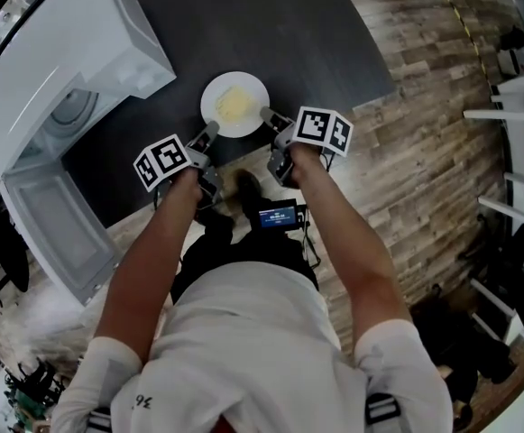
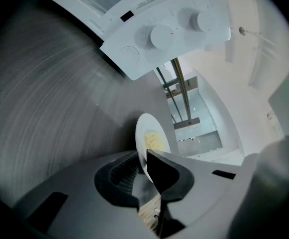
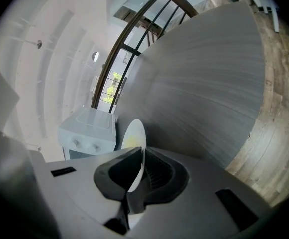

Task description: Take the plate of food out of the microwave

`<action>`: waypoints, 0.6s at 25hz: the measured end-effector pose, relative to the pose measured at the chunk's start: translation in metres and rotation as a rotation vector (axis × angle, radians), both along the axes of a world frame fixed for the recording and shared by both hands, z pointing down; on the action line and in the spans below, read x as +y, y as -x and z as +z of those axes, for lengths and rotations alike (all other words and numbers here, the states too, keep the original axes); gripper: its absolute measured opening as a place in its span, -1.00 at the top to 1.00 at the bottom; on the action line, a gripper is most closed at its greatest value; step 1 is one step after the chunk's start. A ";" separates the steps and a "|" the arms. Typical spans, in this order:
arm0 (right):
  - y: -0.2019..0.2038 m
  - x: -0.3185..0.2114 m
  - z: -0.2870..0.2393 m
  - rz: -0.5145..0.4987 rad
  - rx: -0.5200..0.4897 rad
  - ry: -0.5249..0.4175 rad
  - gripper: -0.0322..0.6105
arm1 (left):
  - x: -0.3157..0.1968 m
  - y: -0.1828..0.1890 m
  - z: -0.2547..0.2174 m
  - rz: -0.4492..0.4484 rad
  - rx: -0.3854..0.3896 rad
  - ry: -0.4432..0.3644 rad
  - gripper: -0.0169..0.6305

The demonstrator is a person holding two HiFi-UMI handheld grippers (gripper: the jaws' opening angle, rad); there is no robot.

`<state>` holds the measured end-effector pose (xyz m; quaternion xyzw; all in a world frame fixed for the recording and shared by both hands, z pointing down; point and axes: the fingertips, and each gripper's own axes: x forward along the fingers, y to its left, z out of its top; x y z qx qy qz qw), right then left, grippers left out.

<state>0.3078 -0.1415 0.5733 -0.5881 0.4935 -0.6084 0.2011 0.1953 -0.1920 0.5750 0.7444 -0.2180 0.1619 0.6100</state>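
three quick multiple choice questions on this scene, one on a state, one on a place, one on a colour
1. The boxy white microwave has its door:
A shut
B taken off
C open

2. The round white plate is:
A inside the microwave
B over the dark grey table
C on top of the microwave

3. The food on the plate is:
A yellow
B red
C green

Answers:
1 C, the door hangs swung out in the head view.
2 B, the left gripper and the right gripper pinch its rim over the table.
3 A, a pale yellow heap.
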 end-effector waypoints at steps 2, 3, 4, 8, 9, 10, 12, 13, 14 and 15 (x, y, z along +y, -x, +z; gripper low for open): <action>-0.002 -0.003 0.002 0.005 -0.006 0.003 0.85 | -0.001 -0.002 0.003 0.000 -0.001 0.019 0.82; -0.002 -0.004 0.003 0.006 -0.007 0.005 0.85 | 0.000 -0.001 0.005 0.004 -0.004 0.028 0.82; -0.002 -0.004 0.004 0.007 -0.007 0.009 0.85 | 0.001 0.000 0.008 0.010 -0.009 0.038 0.82; -0.005 -0.006 0.011 0.013 -0.008 0.020 0.85 | 0.004 0.001 0.012 0.046 -0.022 0.062 0.82; -0.007 -0.005 0.013 0.016 -0.007 0.021 0.85 | 0.005 0.000 0.013 0.055 -0.025 0.064 0.82; -0.008 -0.005 0.015 0.019 -0.007 0.023 0.85 | 0.006 0.002 0.013 0.062 -0.028 0.066 0.82; -0.010 -0.006 0.016 0.028 -0.007 0.025 0.85 | 0.006 0.009 0.012 0.071 -0.037 0.064 0.81; -0.012 -0.006 0.017 0.034 -0.005 0.027 0.85 | 0.006 0.013 0.012 0.079 -0.038 0.060 0.78; -0.014 -0.007 0.017 0.041 -0.001 0.028 0.85 | 0.006 0.015 0.013 0.087 -0.036 0.053 0.75; -0.015 -0.008 0.018 0.045 0.003 0.030 0.85 | 0.005 0.018 0.013 0.096 -0.029 0.044 0.73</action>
